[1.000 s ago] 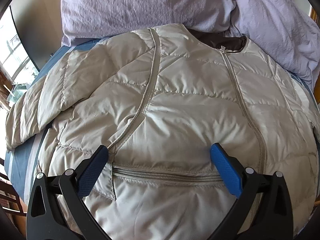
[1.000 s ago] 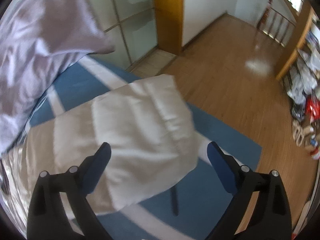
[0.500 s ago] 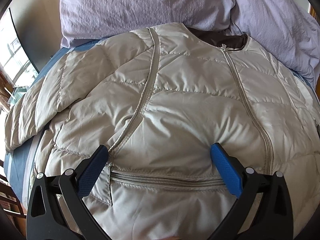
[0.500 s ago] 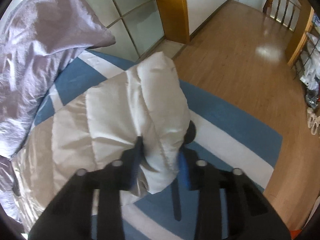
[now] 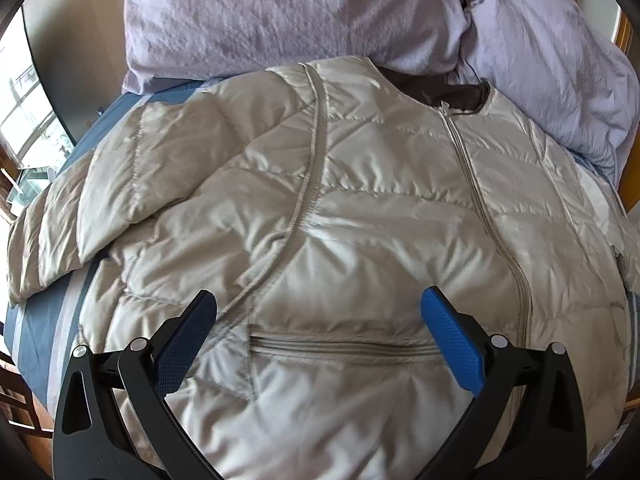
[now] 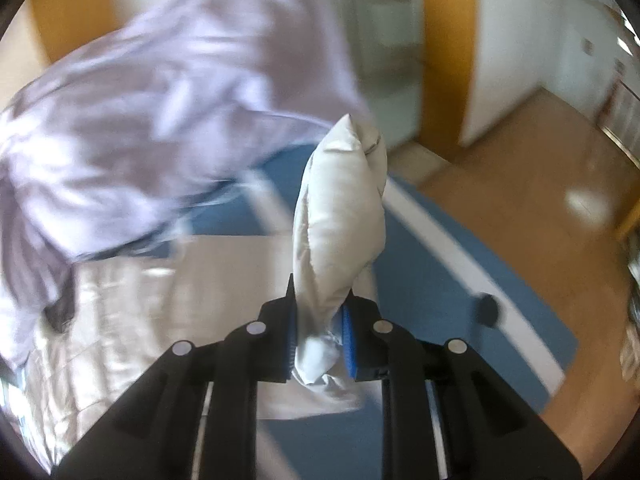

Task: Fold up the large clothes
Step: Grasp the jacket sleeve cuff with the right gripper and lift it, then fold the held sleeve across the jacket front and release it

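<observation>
A beige quilted down jacket point(image 5: 360, 220) lies front up on the blue bed, zipped, with its brown collar lining at the far end. My left gripper point(image 5: 318, 308) is open and hovers just above the jacket's pocket zip point(image 5: 344, 346). One sleeve point(image 5: 80, 216) lies spread out to the left. In the right wrist view my right gripper point(image 6: 320, 320) is shut on the cuff of the other sleeve point(image 6: 340, 216), which stands up lifted off the bed. The jacket's body point(image 6: 160, 300) shows blurred to the left of it.
Lilac pillows and a duvet point(image 5: 320, 12) are piled at the head of the bed, right behind the collar; they also show in the right wrist view point(image 6: 160, 100). The blue bedsheet with white stripes point(image 6: 440, 288) ends at a wooden floor point(image 6: 540, 200). A window point(image 5: 24, 120) is at the left.
My right gripper closed on the sleeve's cuff and has lifted it, swinging toward the pillows. My left gripper stayed open over the pocket, barely moving.
</observation>
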The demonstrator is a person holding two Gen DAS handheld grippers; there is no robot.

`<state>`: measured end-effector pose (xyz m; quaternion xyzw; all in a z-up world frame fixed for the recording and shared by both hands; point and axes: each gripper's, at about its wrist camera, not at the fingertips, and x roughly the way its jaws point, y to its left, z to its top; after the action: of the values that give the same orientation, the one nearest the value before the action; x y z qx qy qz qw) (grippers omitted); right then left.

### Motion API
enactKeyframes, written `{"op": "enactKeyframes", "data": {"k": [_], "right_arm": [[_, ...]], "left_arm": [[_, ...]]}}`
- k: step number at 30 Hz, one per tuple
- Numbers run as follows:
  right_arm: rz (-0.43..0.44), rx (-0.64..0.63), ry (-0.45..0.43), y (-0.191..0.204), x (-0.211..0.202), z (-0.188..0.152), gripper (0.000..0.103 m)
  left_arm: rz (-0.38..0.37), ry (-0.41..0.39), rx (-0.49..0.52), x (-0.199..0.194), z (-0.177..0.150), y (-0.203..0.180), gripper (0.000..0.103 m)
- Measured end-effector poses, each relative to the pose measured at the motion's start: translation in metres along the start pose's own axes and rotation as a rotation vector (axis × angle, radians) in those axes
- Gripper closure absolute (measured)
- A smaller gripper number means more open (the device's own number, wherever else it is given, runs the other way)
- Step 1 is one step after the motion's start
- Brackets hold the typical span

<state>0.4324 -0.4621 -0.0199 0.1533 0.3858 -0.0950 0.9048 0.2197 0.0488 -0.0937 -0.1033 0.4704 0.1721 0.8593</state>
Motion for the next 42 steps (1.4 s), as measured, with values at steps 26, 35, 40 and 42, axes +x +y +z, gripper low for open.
{"op": "enactKeyframes", "data": {"k": [26, 35, 40, 42], "right_arm": [[0.409, -0.543, 0.264, 0.329, -0.016, -0.139, 0.086], [0.364, -0.599, 0.334, 0.354, 0.007, -0.166, 0.08], [0.414, -0.621, 0.315, 0.349, -0.012, -0.167, 0.054], [0.438, -0.61, 0.285, 0.351, -0.021, -0.162, 0.053]], "left_arm": [[0.068, -0.062, -0.145, -0.038, -0.008, 0.091, 0.001], [0.088, -0.067, -0.178, -0.043, -0.009, 0.107, 0.001], [0.096, -0.061, -0.177, -0.043, -0.012, 0.112, 0.001], [0.097, -0.056, -0.182, -0.042, -0.012, 0.114, 0.001]]}}
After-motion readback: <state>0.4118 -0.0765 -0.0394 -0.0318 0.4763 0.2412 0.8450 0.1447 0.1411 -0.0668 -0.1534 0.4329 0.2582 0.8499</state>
